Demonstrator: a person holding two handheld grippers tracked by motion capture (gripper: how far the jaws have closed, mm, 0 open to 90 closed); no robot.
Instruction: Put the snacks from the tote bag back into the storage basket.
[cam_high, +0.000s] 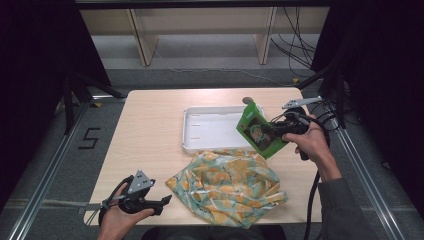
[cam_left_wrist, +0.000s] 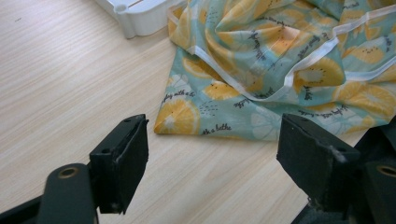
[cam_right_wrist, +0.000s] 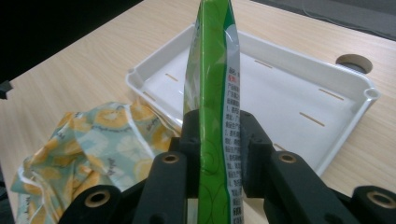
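Over the right end of the white tray (cam_high: 210, 142), your right gripper (cam_high: 272, 131) is clamped on the green packet (cam_high: 255, 131).

The packet hangs tilted above the tray's right rim, just beyond the crumpled lemon-print cloth (cam_high: 227, 185), which lies near of the tray and touches it. At the table's (cam_high: 150, 130) near left edge, your left gripper (cam_high: 162, 204) holds its jaws apart with nothing between them, pointing right toward the cloth's corner.

Premises read as a lab recording station, not a home. A bare wooden surface (cam_high: 150, 145) stands between metal floor rails (cam_high: 45, 175), ringed by black curtains (cam_high: 30, 50). Loose cables (cam_high: 300, 45) trail at upper right; a taped floor marker (cam_high: 89, 138) lies at left.
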